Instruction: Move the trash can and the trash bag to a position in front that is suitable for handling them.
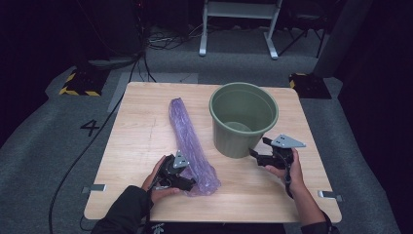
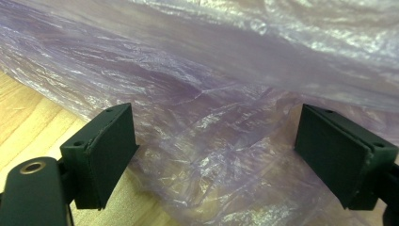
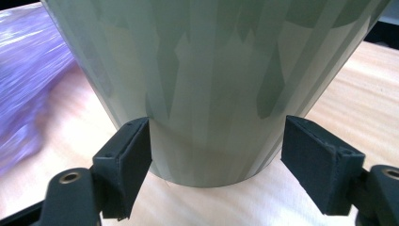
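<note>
A long, crumpled bag of translucent purple plastic film [image 1: 190, 146] lies on the pale wooden worktop [image 1: 141, 141], running from the middle of the board down toward the person's side, where its near end spreads wider. Just to its right stands a round, dull-green plastic bucket [image 1: 243, 119], upright and mouth up, tapering toward its base.

The left gripper [image 1: 187, 183] rests low at the near end of the purple bag, held in the person's left hand [image 1: 158, 183]. In the left gripper view its black fingers [image 2: 106, 150] stand wide apart, with wrinkled film lying between and beyond them; the pads do not press on it.

The right gripper [image 1: 256, 147], in the person's right hand [image 1: 287, 170], points at the lower right side of the green bucket. In the right gripper view its fingers [image 3: 127, 162] are spread wide on either side of the bucket's base, close to the wall, but whether they touch it I cannot tell.
</note>
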`<state>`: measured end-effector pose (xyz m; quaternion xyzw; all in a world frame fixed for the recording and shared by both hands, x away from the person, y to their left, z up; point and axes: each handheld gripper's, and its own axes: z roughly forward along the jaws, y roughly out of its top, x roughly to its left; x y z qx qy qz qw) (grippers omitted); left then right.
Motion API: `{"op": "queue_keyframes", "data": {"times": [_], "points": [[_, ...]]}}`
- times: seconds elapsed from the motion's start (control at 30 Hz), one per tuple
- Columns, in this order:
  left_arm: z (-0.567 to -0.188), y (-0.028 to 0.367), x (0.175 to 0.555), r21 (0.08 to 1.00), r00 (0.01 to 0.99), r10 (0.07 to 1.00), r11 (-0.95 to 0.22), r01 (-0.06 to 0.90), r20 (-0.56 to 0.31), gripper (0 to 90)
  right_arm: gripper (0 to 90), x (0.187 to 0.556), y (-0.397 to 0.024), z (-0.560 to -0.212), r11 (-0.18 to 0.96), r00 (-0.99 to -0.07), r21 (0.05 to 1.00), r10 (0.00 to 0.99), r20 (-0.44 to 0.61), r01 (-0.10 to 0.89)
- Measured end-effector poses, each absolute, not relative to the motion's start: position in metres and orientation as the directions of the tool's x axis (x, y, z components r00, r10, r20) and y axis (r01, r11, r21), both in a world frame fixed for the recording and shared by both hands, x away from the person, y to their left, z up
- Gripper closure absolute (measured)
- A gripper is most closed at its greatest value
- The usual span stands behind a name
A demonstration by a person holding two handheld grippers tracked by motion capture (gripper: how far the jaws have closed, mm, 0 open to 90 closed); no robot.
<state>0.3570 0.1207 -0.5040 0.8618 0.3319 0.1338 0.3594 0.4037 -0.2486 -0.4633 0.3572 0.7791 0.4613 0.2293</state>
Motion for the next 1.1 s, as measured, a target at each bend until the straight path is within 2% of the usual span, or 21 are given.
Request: {"op": "queue_keyframes", "data": {"times": [0.27,0.4,0.53,0.57,0.73,0.8,0.93,1.03,1.1], "points": [[-0.504,0.118,0.358,0.707,0.731,0.683,-0.516,0.484,-0.002,10.8,25.0,0.427,-0.232,-0.459,0.346,-0.626,0.869,0.778,-0.056,0.353],[-0.504,0.117,0.357,0.706,0.725,0.689,-0.512,0.49,-0.003,10.8,25.4,0.417,-0.233,-0.46,0.346,-0.635,0.87,0.771,-0.051,0.351],[-0.504,0.114,0.357,0.706,0.71,0.705,-0.5,0.502,-0.005,10.8,25.7,0.391,-0.232,-0.459,0.359,-0.699,0.869,0.715,-0.021,0.34],[-0.504,0.112,0.357,0.706,0.708,0.706,-0.499,0.503,-0.005,10.9,25.1,0.371,-0.222,-0.463,0.429,-0.761,0.849,0.647,-0.051,0.308],[-0.504,0.102,0.358,0.705,0.691,0.723,-0.487,0.515,-0.005,10.7,24.2,0.34,-0.198,-0.475,0.483,-0.867,0.829,0.499,0.005,0.283],[-0.504,0.096,0.36,0.707,0.685,0.728,-0.481,0.519,-0.008,10.7,23.8,0.333,-0.188,-0.477,0.483,-0.889,0.83,0.457,0.035,0.281],[-0.504,0.092,0.361,0.707,0.688,0.726,-0.483,0.516,-0.006,10.8,23.1,0.329,-0.173,-0.481,0.517,-0.904,0.817,0.428,0.01,0.254],[-0.504,0.091,0.361,0.706,0.687,0.726,-0.484,0.516,-0.005,10.7,29.9,0.333,-0.161,-0.49,0.531,-0.902,0.81,0.433,-0.007,0.248],[-0.504,0.091,0.361,0.706,0.688,0.726,-0.485,0.516,-0.005,10.7,46.2,0.334,-0.156,-0.493,0.537,-0.9,0.808,0.435,-0.018,0.243]]}}
